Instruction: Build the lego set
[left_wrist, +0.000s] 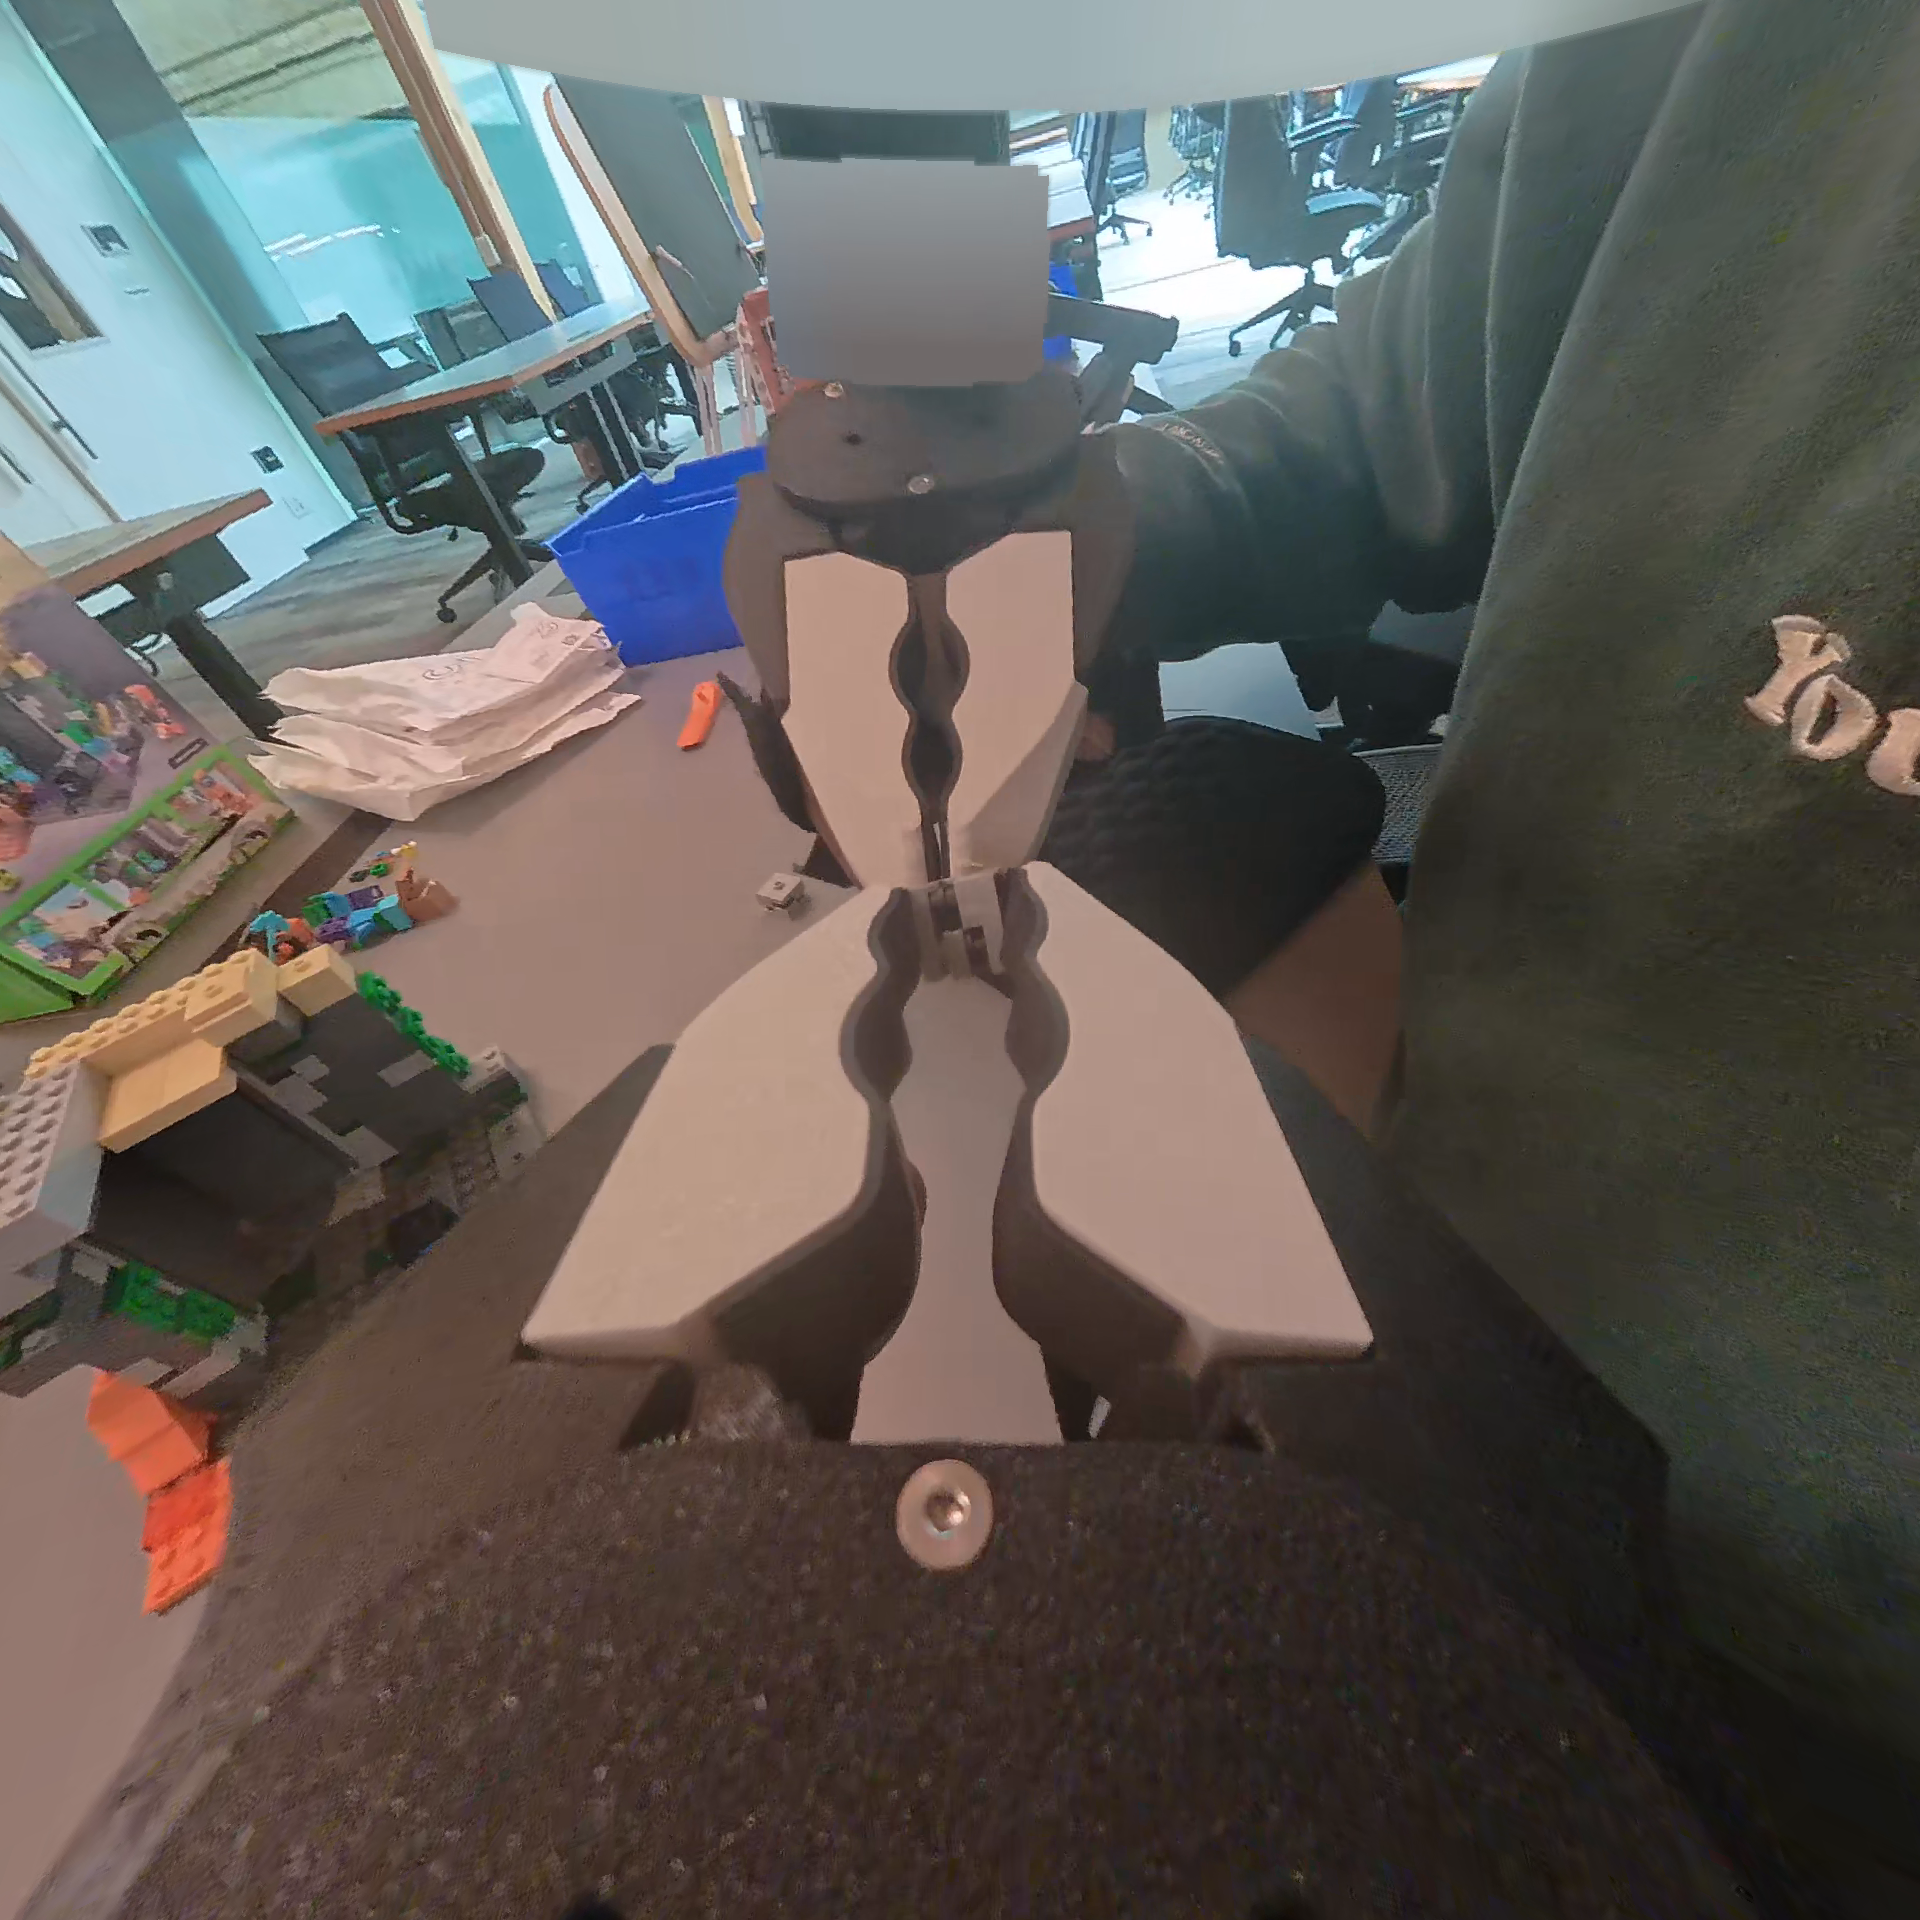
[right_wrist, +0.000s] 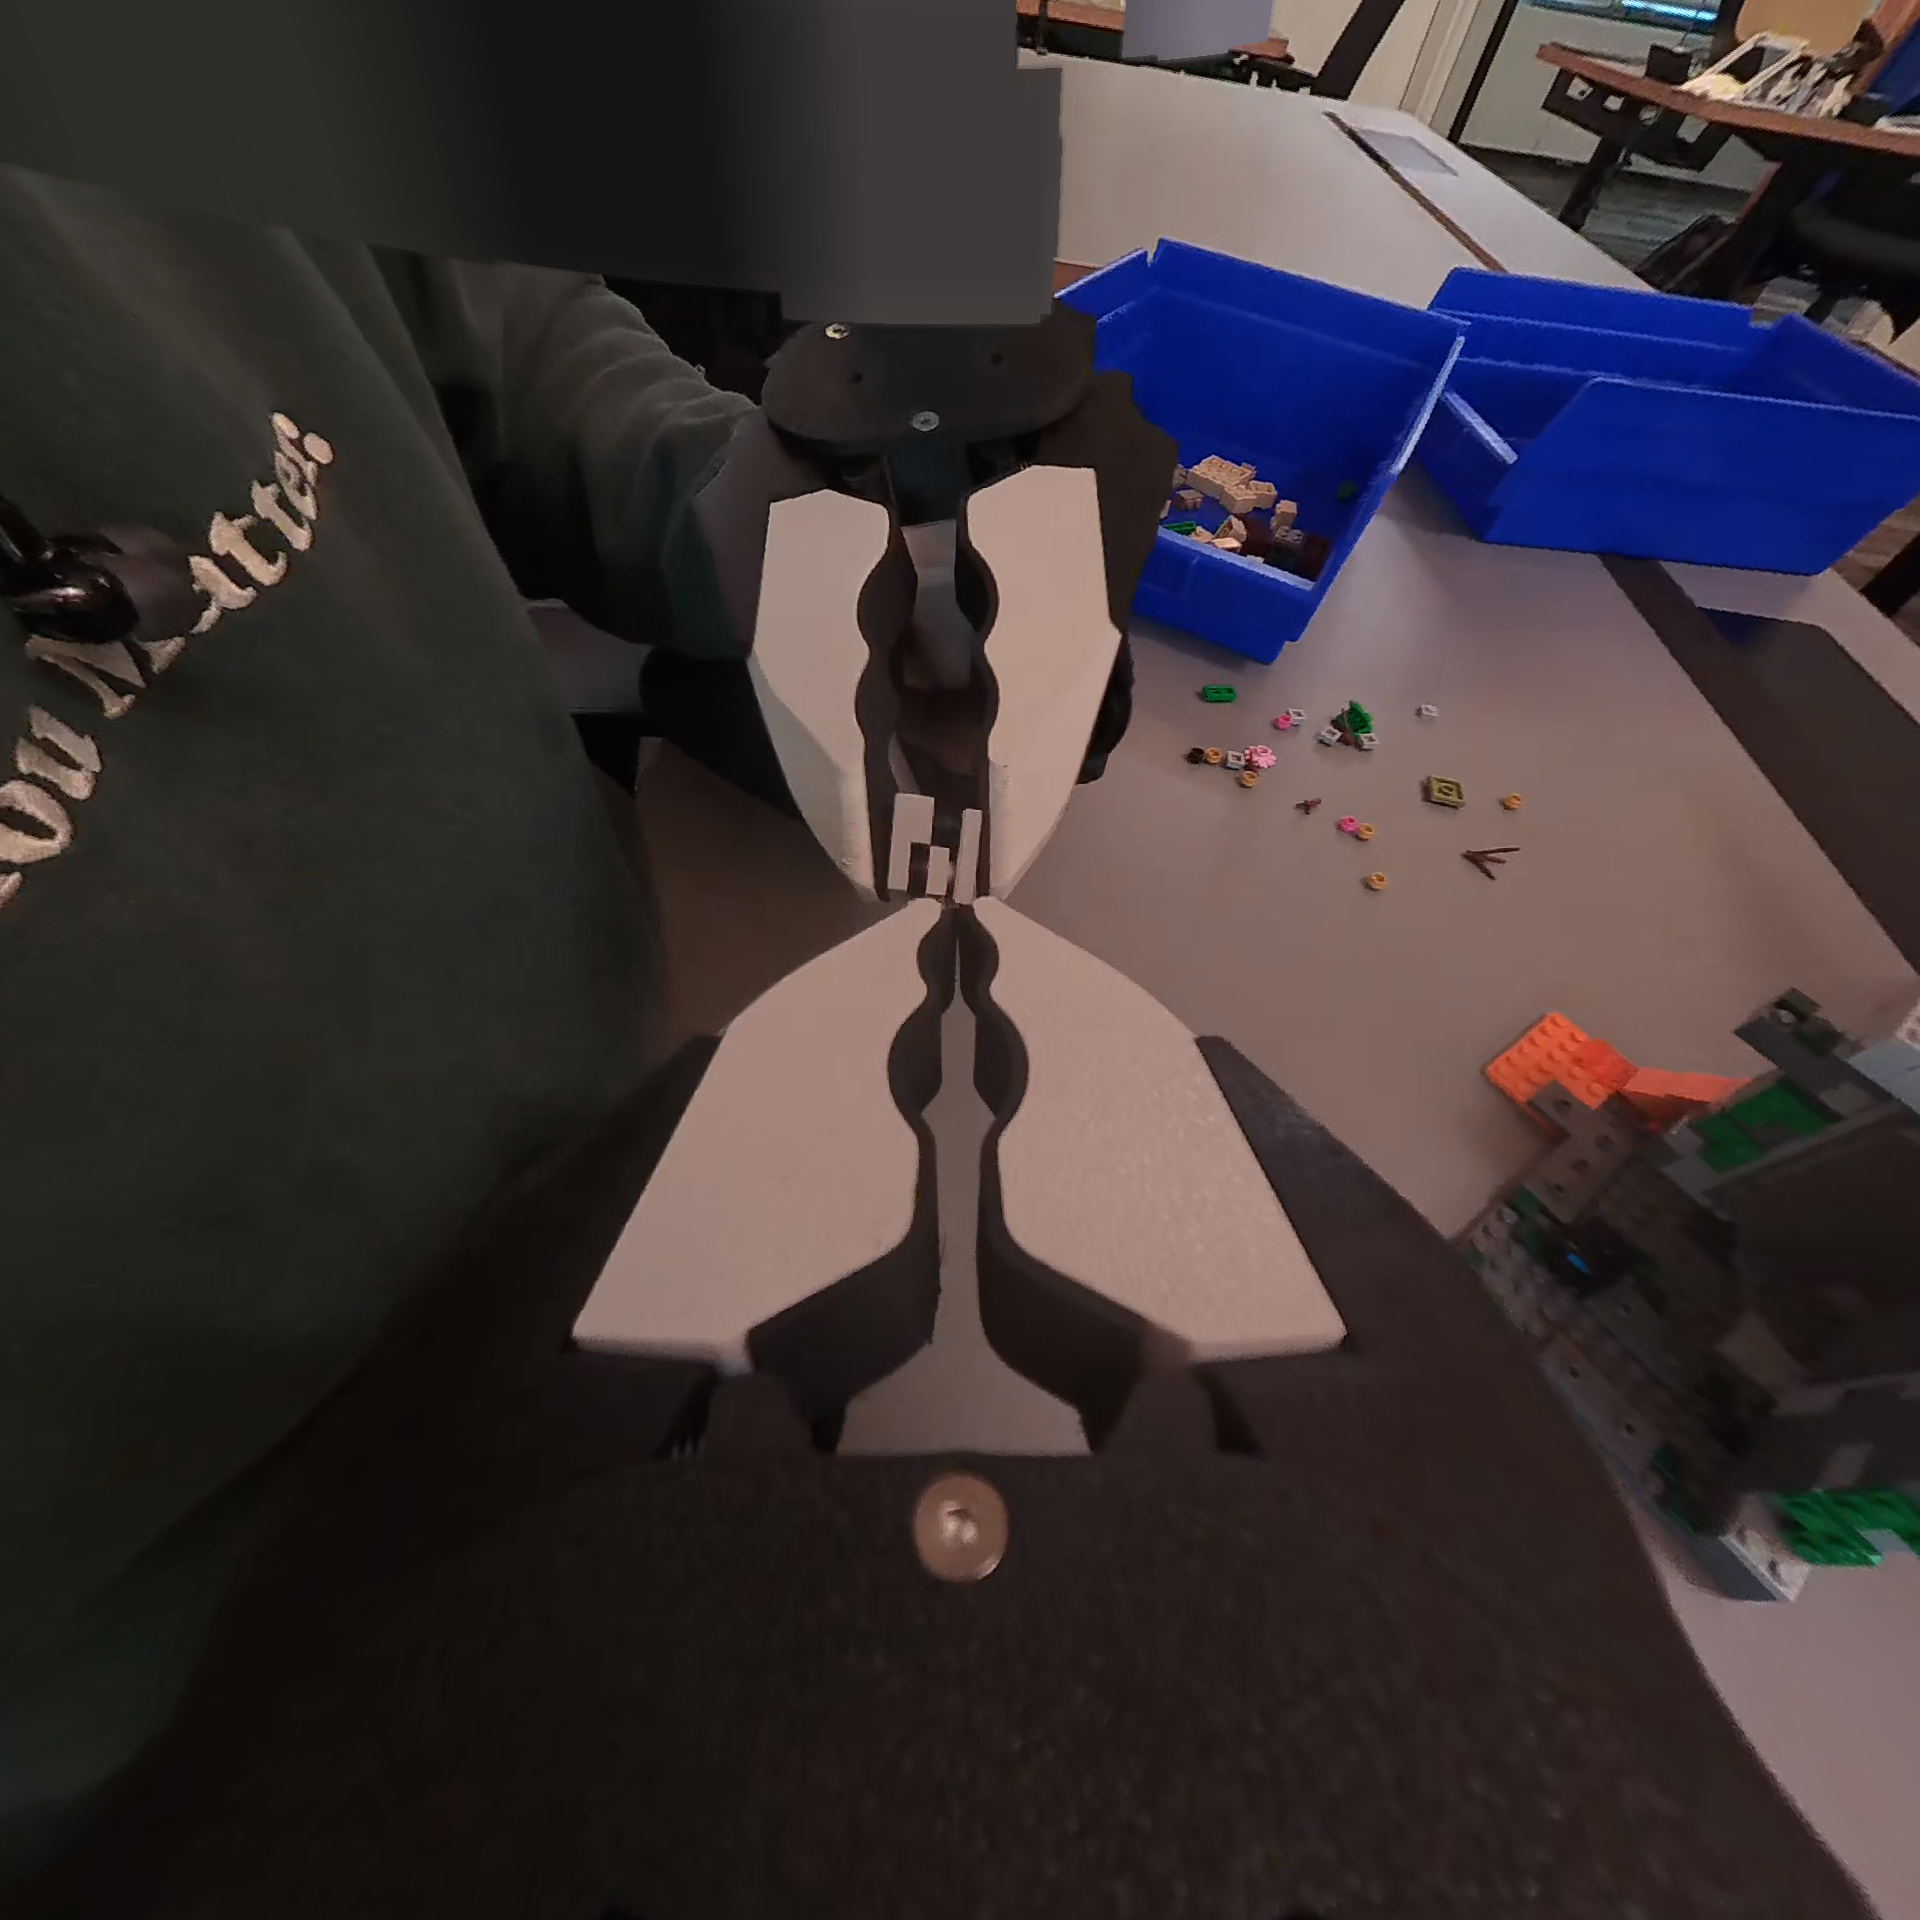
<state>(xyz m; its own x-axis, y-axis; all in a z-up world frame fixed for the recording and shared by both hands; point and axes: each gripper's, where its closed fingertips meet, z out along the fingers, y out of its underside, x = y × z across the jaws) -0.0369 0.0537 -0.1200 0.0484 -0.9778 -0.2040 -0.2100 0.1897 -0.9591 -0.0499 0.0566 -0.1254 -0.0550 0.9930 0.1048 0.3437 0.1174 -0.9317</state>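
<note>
Left wrist view puts the left tool (left_wrist: 951, 930) tip to tip with the right tool (left_wrist: 930, 847), both raised above the counter (left_wrist: 582, 873) in front of the person's dark green sweatshirt (left_wrist: 1662, 727). The left tool's fingers are nearly together, pinching a small grey Lego piece (left_wrist: 961, 928) at their tips. From the right wrist view, the right tool (right_wrist: 951, 906) is closed to a sliver on something thin, likely a second part being pressed onto that grey piece (right_wrist: 932, 854), though the join is too small to read with confidence. Holding both in the air looks deliberate: each tool braces against the other so the studs can seat.

On the counter to the left sits the partly built Lego model (left_wrist: 239, 1143) of grey, tan and green bricks, with orange plates (left_wrist: 171, 1496) nearer. Farther off lie loose coloured bricks (left_wrist: 353, 914), white bags (left_wrist: 447, 717), the set's box (left_wrist: 94, 790) and a blue bin (left_wrist: 655, 561). The right wrist view shows tiny pieces (right_wrist: 1351, 769) scattered within easy reach, and the bin (right_wrist: 1268, 457) holds more bricks.
</note>
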